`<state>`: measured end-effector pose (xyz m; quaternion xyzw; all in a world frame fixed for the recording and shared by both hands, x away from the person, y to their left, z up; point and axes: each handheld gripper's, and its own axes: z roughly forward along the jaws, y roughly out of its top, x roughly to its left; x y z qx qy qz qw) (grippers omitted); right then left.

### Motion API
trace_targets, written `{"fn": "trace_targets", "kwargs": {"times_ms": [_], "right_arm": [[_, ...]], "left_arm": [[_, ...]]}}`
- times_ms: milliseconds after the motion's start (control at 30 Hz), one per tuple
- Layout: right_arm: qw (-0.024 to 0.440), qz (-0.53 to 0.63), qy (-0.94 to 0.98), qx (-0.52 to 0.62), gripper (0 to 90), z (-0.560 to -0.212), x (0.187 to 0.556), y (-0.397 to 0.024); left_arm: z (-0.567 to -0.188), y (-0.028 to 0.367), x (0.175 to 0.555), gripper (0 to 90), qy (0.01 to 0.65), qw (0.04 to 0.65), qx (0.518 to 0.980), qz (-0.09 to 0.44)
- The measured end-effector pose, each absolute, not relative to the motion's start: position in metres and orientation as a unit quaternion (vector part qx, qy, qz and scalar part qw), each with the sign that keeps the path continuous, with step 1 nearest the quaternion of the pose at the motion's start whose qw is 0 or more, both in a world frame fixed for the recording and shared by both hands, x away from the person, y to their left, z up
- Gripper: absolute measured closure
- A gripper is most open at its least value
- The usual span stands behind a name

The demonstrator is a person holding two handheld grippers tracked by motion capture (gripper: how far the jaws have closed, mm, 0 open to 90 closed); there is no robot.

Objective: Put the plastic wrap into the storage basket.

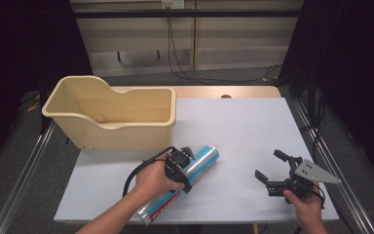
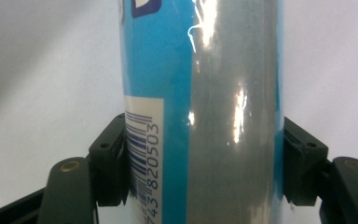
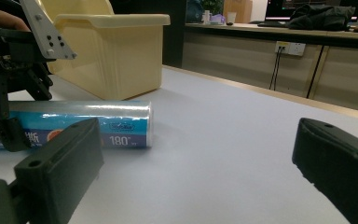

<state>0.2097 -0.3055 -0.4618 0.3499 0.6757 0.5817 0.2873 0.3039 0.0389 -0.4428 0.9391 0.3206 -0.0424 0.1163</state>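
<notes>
Foil roll (image 1: 185, 183) between left tongs (image 1: 182, 168); right tongs (image 1: 269, 166) apart.

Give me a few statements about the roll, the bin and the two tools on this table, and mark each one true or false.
1. The left tool is closed around the blue and silver roll. True.
2. The roll is standing upright inside the cream bin. False: it lies on its side on the white tabletop, in front of the bin.
3. The right tool is open and holds nothing. True.
4. The right tool is touching the roll. False: it is apart from it, off to the right.
5. The roll's label bears a barcode. True.
</notes>
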Motion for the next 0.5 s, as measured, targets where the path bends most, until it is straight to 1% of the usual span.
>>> {"fn": "trace_targets", "kwargs": {"times_ms": [100, 267, 400, 433, 500], "right_arm": [[0.286, 0.582, 0.675, 0.350, 1.1, -0.462, 0.210, -0.306], [0.286, 0.582, 0.675, 0.351, 1.0, -0.463, 0.211, -0.308], [0.287, 0.583, 0.674, 0.353, 1.1, -0.463, 0.210, -0.309], [0.287, 0.583, 0.673, 0.353, 1.1, -0.462, 0.210, -0.309], [0.290, 0.582, 0.674, 0.350, 1.0, -0.462, 0.210, -0.309]], "left_arm": [[-0.439, 0.038, 0.303, 32.2, 0.291, 0.105, 0.950, -0.026], [-0.419, 0.043, 0.307, 32.3, 0.298, 0.119, 0.945, -0.057], [-0.406, 0.044, 0.308, 32.3, 0.283, 0.128, 0.949, -0.052], [-0.395, 0.046, 0.311, 32.3, 0.279, 0.133, 0.949, -0.059], [-0.384, 0.047, 0.312, 32.3, 0.270, 0.137, 0.951, -0.057]]}}
